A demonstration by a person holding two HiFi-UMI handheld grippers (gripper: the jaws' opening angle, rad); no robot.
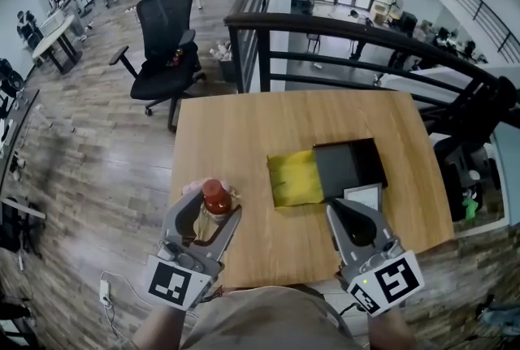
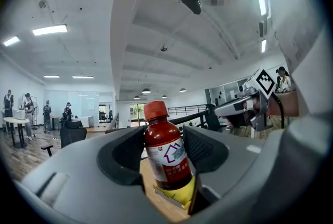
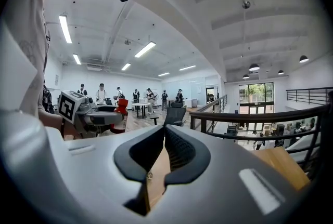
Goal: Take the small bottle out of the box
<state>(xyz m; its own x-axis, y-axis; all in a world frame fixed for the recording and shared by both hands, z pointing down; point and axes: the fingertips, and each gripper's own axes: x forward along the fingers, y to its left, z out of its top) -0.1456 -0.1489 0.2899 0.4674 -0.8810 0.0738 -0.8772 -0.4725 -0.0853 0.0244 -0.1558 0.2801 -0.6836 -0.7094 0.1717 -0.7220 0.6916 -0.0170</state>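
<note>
A small dark-red bottle (image 1: pixel 216 196) with a red cap and a white label stands upright between the jaws of my left gripper (image 1: pixel 215 204), over the near left corner of the wooden table (image 1: pixel 244 121). In the left gripper view the pads press on both sides of the bottle (image 2: pixel 166 158), so the left gripper (image 2: pixel 164 137) is shut on it. The open black box (image 1: pixel 351 162) lies at the table's middle right, with a yellow lining (image 1: pixel 296 178) spread over its left part. My right gripper (image 1: pixel 335 209) hovers just in front of the box, and in the right gripper view my right gripper (image 3: pixel 164 129) holds nothing, its pads together.
A flat grey-framed panel (image 1: pixel 363 196) lies by the box's near edge. A black office chair (image 1: pixel 166 40) stands beyond the table's far left corner. A dark railing (image 1: pixel 341 36) runs behind the table, and people stand far off at the back left.
</note>
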